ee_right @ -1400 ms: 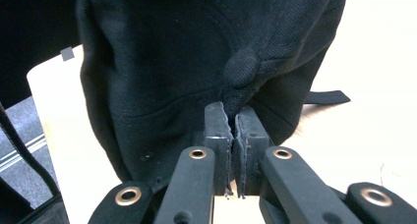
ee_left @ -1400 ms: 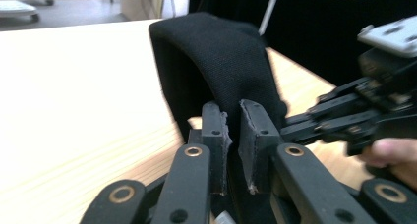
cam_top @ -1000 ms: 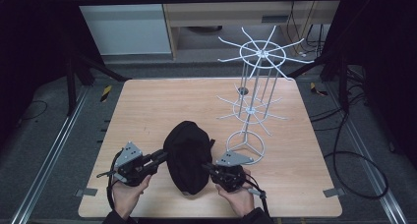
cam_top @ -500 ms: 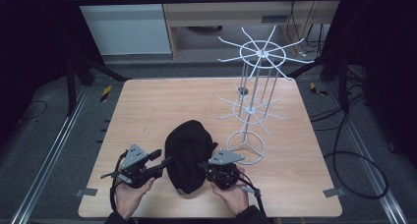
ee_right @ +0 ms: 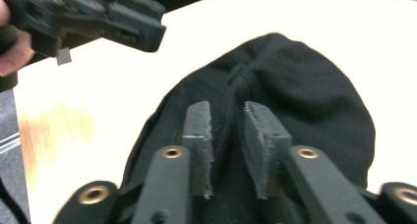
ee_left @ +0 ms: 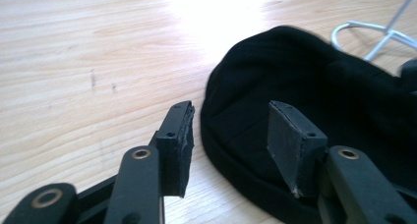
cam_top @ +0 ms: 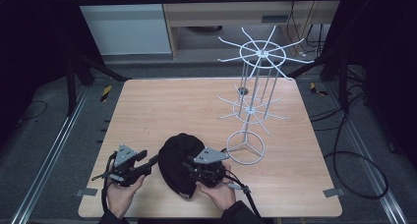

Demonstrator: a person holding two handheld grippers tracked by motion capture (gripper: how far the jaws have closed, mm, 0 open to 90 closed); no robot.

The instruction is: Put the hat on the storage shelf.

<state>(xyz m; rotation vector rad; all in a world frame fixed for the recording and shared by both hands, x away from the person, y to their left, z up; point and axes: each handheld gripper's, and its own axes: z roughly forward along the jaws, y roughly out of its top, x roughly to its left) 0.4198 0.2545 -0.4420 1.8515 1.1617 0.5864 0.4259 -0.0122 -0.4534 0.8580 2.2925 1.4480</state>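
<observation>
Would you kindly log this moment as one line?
left gripper: open at black hat brim | right gripper: pinching hat fabric | wire rack: empty

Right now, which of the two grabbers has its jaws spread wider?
The left gripper: its jaws gape at the black hat's brim, while the right gripper has its jaws nearly closed on a fold of the hat.
</observation>
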